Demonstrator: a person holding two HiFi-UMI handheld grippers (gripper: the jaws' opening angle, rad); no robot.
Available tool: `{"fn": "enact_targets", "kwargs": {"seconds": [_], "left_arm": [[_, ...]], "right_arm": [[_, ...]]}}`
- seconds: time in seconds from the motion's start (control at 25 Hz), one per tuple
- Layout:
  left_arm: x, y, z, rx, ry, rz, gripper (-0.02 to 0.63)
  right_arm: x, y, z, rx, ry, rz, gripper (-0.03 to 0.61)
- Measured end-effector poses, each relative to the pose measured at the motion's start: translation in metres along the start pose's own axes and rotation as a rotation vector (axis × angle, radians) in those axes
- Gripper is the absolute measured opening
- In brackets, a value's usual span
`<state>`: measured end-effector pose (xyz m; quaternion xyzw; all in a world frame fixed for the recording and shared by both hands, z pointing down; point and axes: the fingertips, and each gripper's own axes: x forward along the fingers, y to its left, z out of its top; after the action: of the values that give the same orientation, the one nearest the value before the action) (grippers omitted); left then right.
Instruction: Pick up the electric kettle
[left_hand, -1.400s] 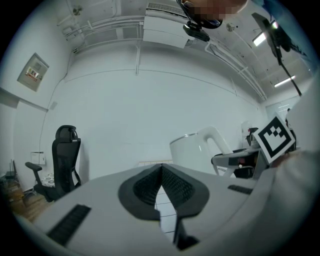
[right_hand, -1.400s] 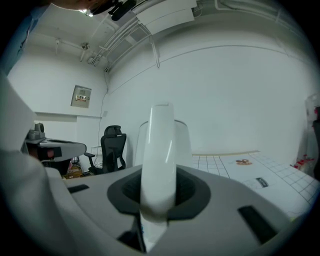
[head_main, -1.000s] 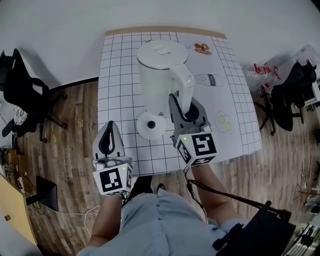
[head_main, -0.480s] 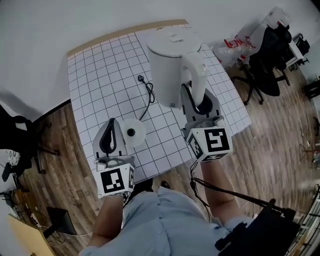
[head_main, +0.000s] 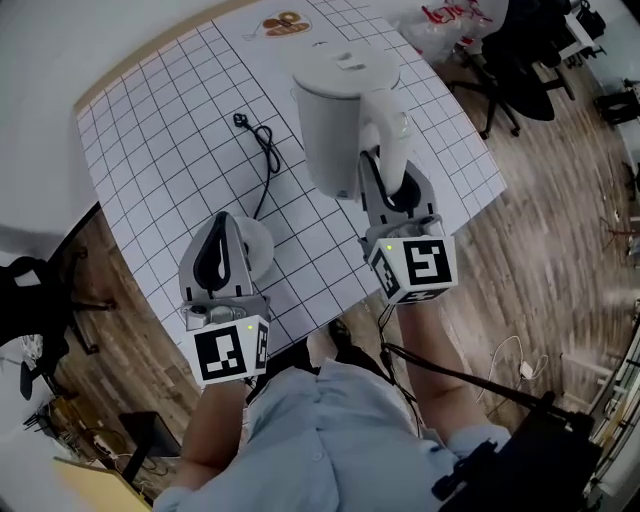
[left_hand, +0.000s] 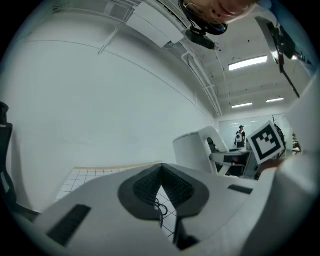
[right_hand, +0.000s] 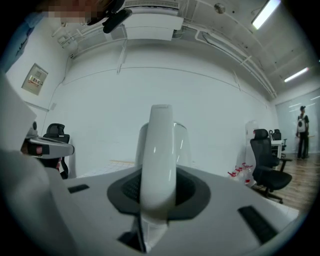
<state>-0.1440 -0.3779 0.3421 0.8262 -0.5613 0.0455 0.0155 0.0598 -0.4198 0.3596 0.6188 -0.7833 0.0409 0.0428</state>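
Standing on wood-plank floor, white gridded table.

"What was covered in the head view?"

"The round base, centre-left, was partly covered by the left tool. The right tool hid the lower handle of the kettle."

"Anything cut off?"

"The surface ran out at the top edge, and the printed picture there was too small to tell."

"And the right gripper view?"

"The handle blocked most of the kettle's body."
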Motion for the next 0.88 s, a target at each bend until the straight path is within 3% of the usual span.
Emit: {"fn": "enact_targets", "kwargs": {"seconds": [0.28, 0.64, 0.88], "left_arm": [[0.012, -0.006, -0.023, -0.008, 0.059, -0.031, 0.002], [0.009, -0.007, -0.036, 0.002, 0.092, -0.022, 0.002], [-0.004, -0.013, -0.039, 0.01, 0.104, -0.017, 0.002]], "right_arm": [[0.01, -0.004, -0.05, 0.013, 0.042, -0.017, 0.077], [-0.002, -0.003, -0.067, 0.018, -0.003, -0.001, 0.08], [-0.024, -0.002, -0.091, 0.043, 0.036, -0.04, 0.084]]}}
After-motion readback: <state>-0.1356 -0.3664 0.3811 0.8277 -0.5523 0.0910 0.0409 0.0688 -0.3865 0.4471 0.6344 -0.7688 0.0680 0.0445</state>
